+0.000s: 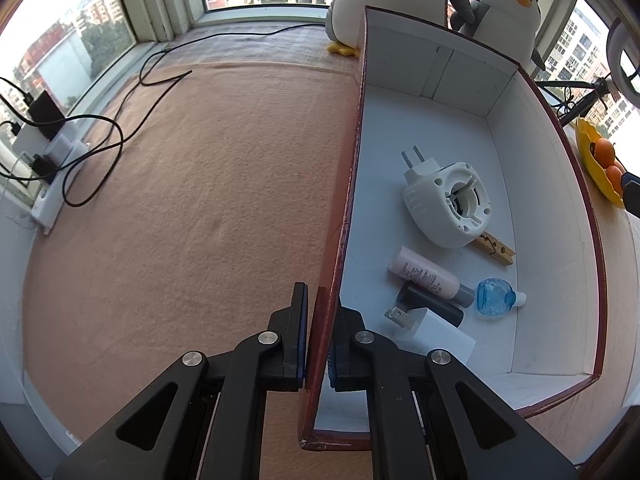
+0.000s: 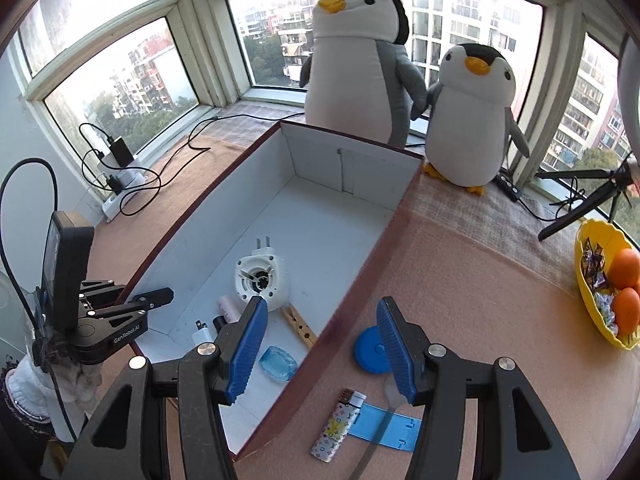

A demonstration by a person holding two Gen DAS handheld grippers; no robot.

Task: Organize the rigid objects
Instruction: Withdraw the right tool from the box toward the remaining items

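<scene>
Bay-window surface (image 1: 180, 184) under a peach cloth, with a red-walled box (image 1: 552, 128) being filled.

Windows wrap the room on three sides, showing apartment blocks; two plush penguins (image 2: 360, 60) stand behind the box and a yellow bowl (image 2: 584, 280) of oranges sits at the right. The left gripper (image 1: 318, 336) is pinching the box's near side wall. The right gripper (image 2: 320, 344) hangs spread wide above the box's right wall. Inside the box lie a white plug-in device (image 1: 448, 200), a clothespin (image 1: 496, 250), a pink tube (image 1: 424, 276), a blue bottle (image 1: 496, 294) and a white charger (image 1: 432, 334), which is partly hidden by the left gripper. Outside, a blue disc (image 2: 370, 350) is half hidden behind a right finger (image 2: 394, 344); a lighter (image 2: 338, 426) and a blue flat piece (image 2: 384, 426) lie near it.
</scene>
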